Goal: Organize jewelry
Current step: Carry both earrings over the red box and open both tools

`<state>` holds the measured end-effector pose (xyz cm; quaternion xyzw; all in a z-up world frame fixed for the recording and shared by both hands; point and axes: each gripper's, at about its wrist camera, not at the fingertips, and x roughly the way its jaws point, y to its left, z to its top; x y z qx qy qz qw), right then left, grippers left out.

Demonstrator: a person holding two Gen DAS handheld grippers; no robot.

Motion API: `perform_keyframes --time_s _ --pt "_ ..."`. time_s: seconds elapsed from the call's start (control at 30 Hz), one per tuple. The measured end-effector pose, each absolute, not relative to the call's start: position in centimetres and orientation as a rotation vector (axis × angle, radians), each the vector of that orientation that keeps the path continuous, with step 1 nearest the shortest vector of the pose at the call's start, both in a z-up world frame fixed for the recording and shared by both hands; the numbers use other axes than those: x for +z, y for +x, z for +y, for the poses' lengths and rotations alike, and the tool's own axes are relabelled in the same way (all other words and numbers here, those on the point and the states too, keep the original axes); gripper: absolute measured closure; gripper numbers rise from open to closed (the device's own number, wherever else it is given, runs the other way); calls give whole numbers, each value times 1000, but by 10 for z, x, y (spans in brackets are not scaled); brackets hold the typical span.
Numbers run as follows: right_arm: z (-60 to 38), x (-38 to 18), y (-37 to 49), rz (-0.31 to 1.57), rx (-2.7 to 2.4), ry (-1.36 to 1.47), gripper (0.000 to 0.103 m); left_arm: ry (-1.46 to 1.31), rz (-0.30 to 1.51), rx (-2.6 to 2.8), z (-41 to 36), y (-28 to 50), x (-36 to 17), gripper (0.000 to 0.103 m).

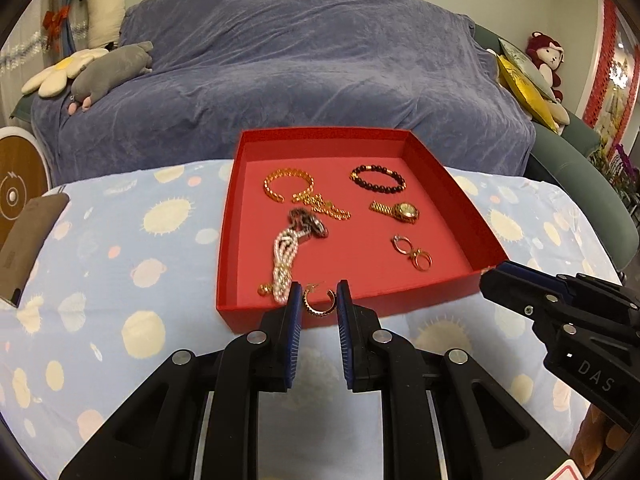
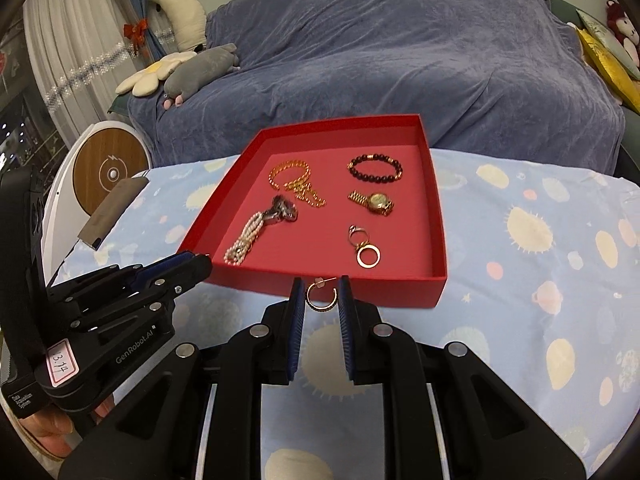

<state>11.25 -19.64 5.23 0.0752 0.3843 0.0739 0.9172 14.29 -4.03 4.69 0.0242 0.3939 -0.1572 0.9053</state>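
Big sofa [image 1: 304, 72] under a blue-grey throw fills the back. In front, counter [image 2: 540, 280] with a light blue cloth printed with cream blobs. On it sits an open red box [image 1: 236, 216], shallow, no lid on.

Box contents, bigger first: pearl strand [image 1: 285, 256] bunched near the front left, its far end touching a dark metal chain [image 1: 310, 222]. Gold chain bracelet [image 1: 288, 186] at back left with a tangled gold chain [image 1: 326, 206] trailing off it. Dark bead bracelet [image 1: 378, 179] at back right. Gold watch [image 1: 396, 211] just in front of the beads. Two rings [image 1: 412, 251] touching, front right.

Left gripper [image 1: 318, 300] points down at the box's near wall, fingers [image 1: 294, 308] pinching a gold hoop earring [image 1: 318, 303] between the blue pads, just above the front edge of the box. Right gripper [image 2: 321, 296] is angled down the same way, just outside the near wall, fingers [image 2: 297, 300] pinching a matching hoop earring with post [image 2: 321, 298]. Each gripper shows in the other's view, side by side, apart. A person's hand [image 2: 52, 428] is partly visible under the left gripper's body.
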Motion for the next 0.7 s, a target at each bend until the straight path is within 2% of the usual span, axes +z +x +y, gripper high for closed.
perform_keyframes --time_s 0.27,0.7 --pt "-204 55 159 776 135 155 87 50 787 -294 -46 191 56 89" --pt "-206 25 206 815 102 180 87 48 848 -293 -67 230 24 88"
